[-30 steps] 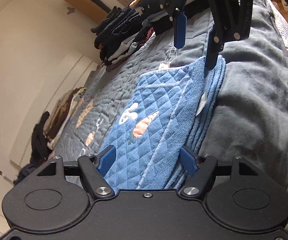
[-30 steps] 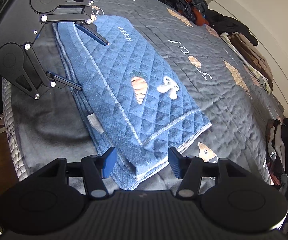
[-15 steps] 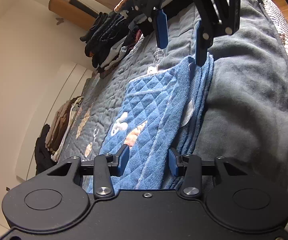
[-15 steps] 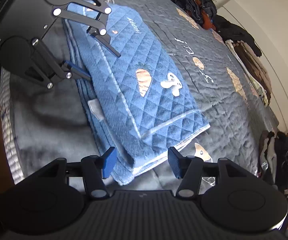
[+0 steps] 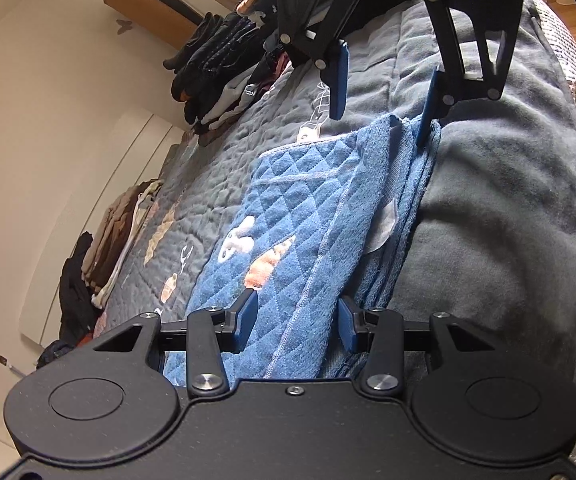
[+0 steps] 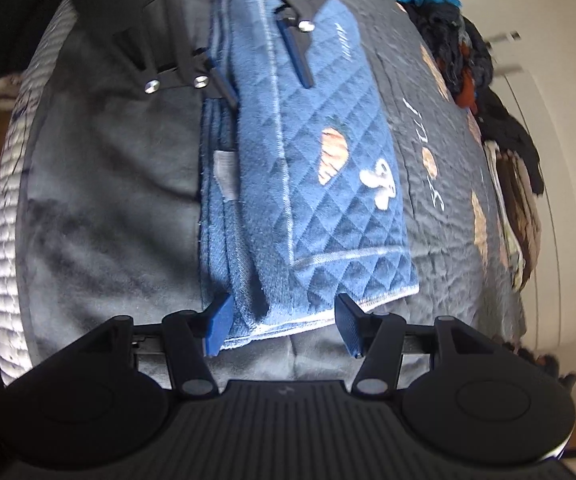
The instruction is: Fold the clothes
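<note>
Grey quilted bed (image 5: 508, 208) fills both views, its cover printed with pale motifs, and heaps of dark clothes (image 5: 215, 60) sit along the far edge by the wall, well clear of the working patch. Down the middle of that patch lies the towel (image 5: 288, 208), blue, diamond-quilted, with a carrot and a white figure stitched on it. It lies as a long narrow stack, several layers showing along one side, a white label (image 6: 223, 174) poking out between them.

And look at the set-up: one gripper at each end of that stack. The left gripper (image 5: 296, 320) sits at the near end in its own view, fingers spread wide with the cloth running between them, gripping nothing. The right gripper (image 6: 281, 326) mirrors it at the opposite end, fingers also parted, straddling the short hem and the layered edge. In the left view one right finger (image 5: 426, 110) sits down at the stacked edge while the other hangs above the top layer.

That placement makes sense for a two-ended hold: each pair brackets a corner so the layers would rise together instead of sliding apart. Equally, this could be a release after laying a fold down. Either way the towel rests flat and square on the bed, edges fairly well lined up.
</note>
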Action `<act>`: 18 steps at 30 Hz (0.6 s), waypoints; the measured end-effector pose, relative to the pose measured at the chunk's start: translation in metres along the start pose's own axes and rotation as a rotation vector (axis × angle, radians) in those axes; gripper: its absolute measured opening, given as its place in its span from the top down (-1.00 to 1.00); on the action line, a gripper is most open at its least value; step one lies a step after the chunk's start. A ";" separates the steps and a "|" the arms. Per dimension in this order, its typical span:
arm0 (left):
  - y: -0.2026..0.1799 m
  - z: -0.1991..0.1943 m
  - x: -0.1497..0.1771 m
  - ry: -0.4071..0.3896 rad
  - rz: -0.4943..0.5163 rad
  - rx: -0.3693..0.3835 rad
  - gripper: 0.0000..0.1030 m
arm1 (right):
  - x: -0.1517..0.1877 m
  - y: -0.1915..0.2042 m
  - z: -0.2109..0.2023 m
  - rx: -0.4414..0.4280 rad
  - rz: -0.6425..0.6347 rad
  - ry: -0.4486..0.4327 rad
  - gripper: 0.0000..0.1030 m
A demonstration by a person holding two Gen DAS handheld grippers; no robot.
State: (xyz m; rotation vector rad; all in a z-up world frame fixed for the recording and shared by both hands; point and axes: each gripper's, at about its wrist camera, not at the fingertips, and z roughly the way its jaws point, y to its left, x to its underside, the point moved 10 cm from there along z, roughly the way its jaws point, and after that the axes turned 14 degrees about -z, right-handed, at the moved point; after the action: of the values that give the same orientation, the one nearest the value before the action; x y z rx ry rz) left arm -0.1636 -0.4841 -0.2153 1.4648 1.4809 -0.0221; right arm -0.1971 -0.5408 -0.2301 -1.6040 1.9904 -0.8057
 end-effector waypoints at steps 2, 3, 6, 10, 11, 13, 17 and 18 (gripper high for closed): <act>0.001 0.000 0.000 0.003 -0.008 0.003 0.18 | -0.003 0.003 0.002 0.012 -0.054 -0.001 0.02; 0.001 -0.001 0.000 0.004 -0.012 0.004 0.18 | -0.004 0.004 0.004 0.018 -0.076 -0.001 0.17; 0.003 -0.002 0.001 0.008 -0.025 0.009 0.17 | -0.006 0.005 0.005 0.030 -0.122 -0.002 0.70; 0.004 -0.002 0.001 0.014 -0.039 0.013 0.17 | -0.006 0.005 0.007 0.037 -0.142 -0.003 0.76; 0.004 -0.002 0.001 0.014 -0.039 0.013 0.17 | -0.006 0.005 0.009 0.039 -0.148 0.001 0.72; 0.004 -0.003 0.001 0.014 -0.039 0.009 0.15 | -0.007 0.003 0.009 0.035 -0.136 -0.003 0.71; 0.006 -0.005 0.000 0.016 -0.045 0.009 0.09 | -0.009 0.000 0.008 0.026 -0.112 -0.011 0.76; 0.007 -0.008 -0.002 0.013 -0.048 0.015 0.06 | -0.009 -0.001 0.008 0.024 -0.106 -0.013 0.80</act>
State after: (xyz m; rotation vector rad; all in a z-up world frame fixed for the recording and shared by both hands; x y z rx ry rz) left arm -0.1636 -0.4787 -0.2060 1.4442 1.5288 -0.0532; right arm -0.1895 -0.5333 -0.2354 -1.7080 1.8933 -0.8529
